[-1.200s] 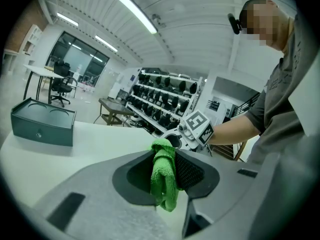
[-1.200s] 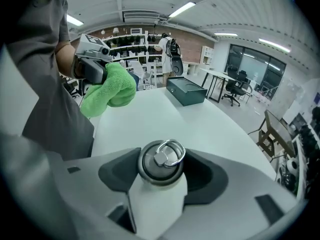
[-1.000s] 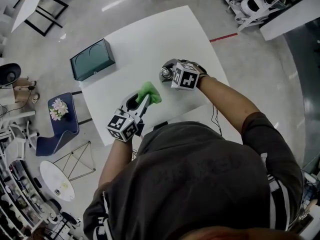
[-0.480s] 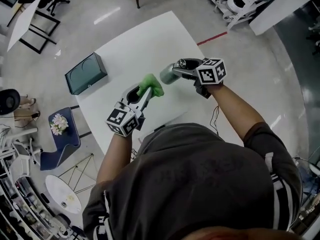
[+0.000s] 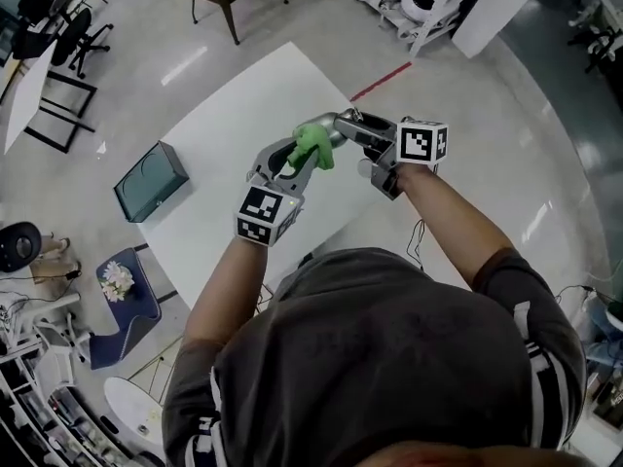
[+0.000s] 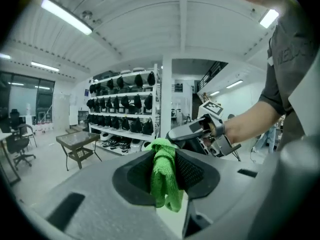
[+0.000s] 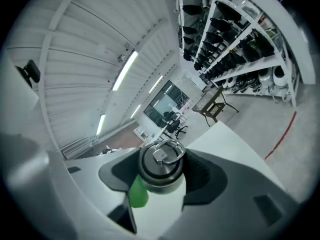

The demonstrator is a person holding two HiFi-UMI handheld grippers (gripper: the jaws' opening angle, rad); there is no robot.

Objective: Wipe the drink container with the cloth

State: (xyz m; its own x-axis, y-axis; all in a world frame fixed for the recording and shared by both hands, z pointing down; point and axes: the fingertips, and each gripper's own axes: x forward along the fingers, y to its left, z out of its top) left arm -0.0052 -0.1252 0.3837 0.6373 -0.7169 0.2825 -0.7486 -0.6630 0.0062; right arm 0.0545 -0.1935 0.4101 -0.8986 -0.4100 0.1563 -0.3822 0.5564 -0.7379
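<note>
Green cloth is clamped in the shut jaws of my left gripper, bunched so that a thick fold projects past the tips as a wiping pad. My right gripper is closed on the drink container, a grey metal bottle with a ring on its lid. I hold it roughly level above the white table, so its side wall is open to the cloth. In the head view the cloth appears to touch the container's end away from my right jaws. A dark green box sits at the table edge, well apart. I judge the only obstruction to be my own right jaws, which cover part of the wall.
</note>
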